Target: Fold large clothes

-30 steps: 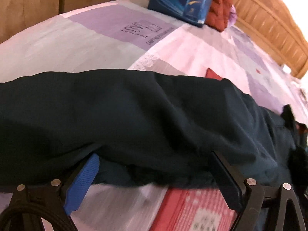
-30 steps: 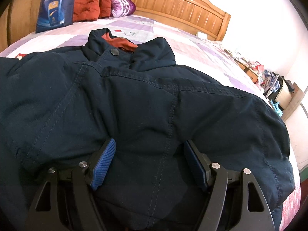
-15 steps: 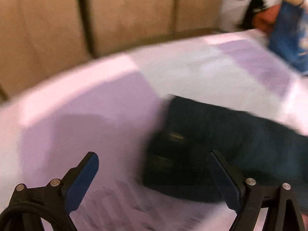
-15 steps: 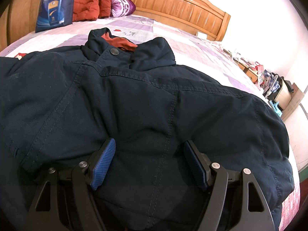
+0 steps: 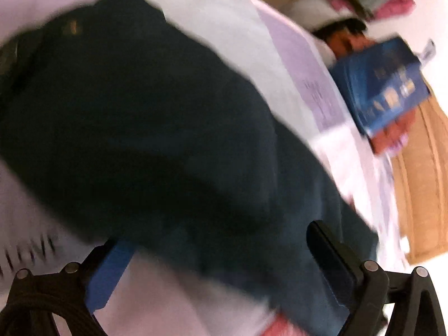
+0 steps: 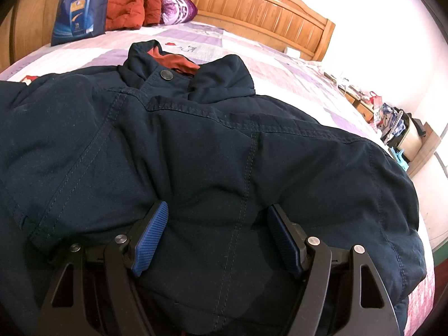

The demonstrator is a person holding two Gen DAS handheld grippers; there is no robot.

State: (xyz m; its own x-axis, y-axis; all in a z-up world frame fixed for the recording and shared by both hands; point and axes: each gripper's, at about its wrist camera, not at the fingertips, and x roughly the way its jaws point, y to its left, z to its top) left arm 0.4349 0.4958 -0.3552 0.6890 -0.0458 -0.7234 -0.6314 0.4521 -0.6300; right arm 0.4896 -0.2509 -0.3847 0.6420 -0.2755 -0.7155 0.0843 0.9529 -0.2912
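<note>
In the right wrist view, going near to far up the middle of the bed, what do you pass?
Right gripper → dark navy jacket → its collar button → purple patchwork bedspread → wooden headboard.

bare quilt beyond the jacket; blue bag, orange coat by headboard

L gripper swung back over jacket sleeve, view rolled

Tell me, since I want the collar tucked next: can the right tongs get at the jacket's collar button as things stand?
Probably yes. The right tongs stand open on the jacket, and only flat fabric lies between them and the collar button; nothing blocks the way forward.
</note>
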